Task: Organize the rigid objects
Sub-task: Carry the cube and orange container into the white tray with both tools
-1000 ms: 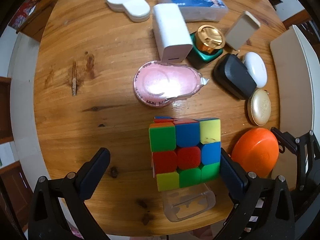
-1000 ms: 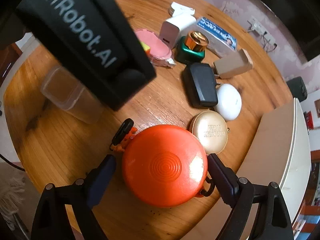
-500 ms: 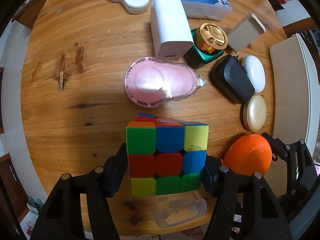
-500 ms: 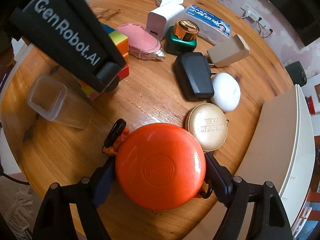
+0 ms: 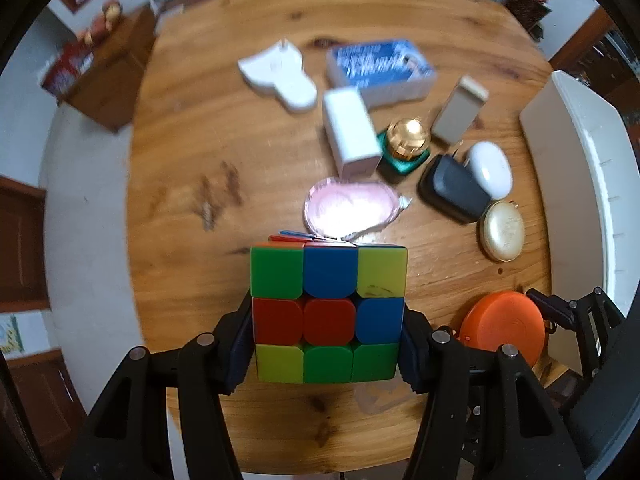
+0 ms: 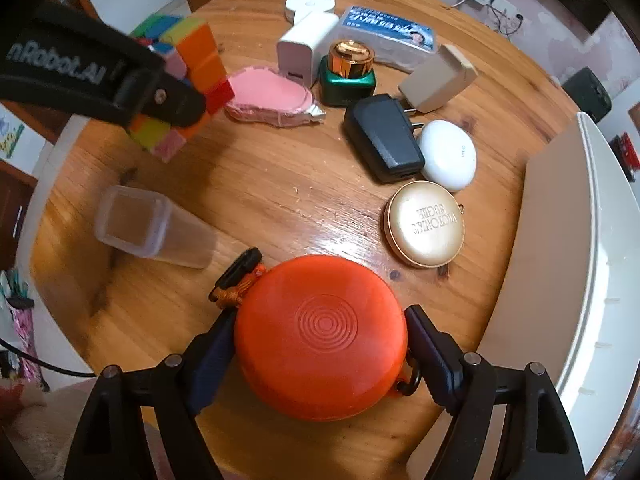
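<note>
Here the puzzle cube [image 5: 327,314] is clamped squarely in the left gripper [image 5: 326,350], whose jaws have just been closing onto its side faces, and it is seen lifted clear of the round wooden table [image 5: 192,128] in the right wrist view. The orange disc case [image 6: 320,338] lies at the table's near edge, bracketed by the right gripper [image 6: 320,346]; its jaws have been closing in, and the pads appear to touch the rim, though a firm hold cannot be confirmed. For the step to go well, the cube should be kept level and carried high over the clear plastic box [image 6: 154,226] and the pink tape dispenser [image 6: 272,98], so nothing is knocked. The disc's grip should be judged secure before it is raised, since its curved rim could slip.
</note>
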`<state>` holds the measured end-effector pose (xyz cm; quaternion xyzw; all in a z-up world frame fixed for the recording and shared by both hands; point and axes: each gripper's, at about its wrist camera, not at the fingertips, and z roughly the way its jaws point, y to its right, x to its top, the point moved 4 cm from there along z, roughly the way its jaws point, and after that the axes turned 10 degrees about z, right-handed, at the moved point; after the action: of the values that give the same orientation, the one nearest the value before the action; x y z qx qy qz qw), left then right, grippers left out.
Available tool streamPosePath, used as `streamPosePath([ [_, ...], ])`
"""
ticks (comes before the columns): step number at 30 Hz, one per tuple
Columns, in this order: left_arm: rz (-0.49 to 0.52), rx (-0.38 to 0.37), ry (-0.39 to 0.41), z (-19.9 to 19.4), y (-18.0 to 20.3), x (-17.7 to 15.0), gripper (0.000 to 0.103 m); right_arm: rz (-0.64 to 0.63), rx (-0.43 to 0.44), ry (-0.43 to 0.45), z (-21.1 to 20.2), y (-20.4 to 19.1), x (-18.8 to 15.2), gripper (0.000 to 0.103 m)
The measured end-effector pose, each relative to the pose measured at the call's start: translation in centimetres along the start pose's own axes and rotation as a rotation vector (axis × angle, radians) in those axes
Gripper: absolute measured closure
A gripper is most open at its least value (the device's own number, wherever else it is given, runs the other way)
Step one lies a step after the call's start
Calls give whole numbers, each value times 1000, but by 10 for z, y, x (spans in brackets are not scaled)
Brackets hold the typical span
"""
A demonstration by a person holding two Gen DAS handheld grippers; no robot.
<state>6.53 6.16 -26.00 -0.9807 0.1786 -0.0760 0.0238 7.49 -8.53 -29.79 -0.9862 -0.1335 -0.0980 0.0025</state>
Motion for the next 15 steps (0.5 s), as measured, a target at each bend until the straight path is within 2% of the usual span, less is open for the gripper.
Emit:
streamPosePath([
  [3, 27, 22, 40, -23, 10, 10, 41, 24, 21, 23, -15, -2, 4, 21],
  [6, 46, 26, 72, -50, 22, 52, 41, 51, 42, 49, -33, 3, 10, 21],
  [9, 82, 30, 110, -93, 30, 59, 41, 77, 66, 90, -57, 9, 16, 21],
  [15, 163, 33, 219, -137, 66, 86, 41, 150, 90, 213, -119, 21, -3, 21],
])
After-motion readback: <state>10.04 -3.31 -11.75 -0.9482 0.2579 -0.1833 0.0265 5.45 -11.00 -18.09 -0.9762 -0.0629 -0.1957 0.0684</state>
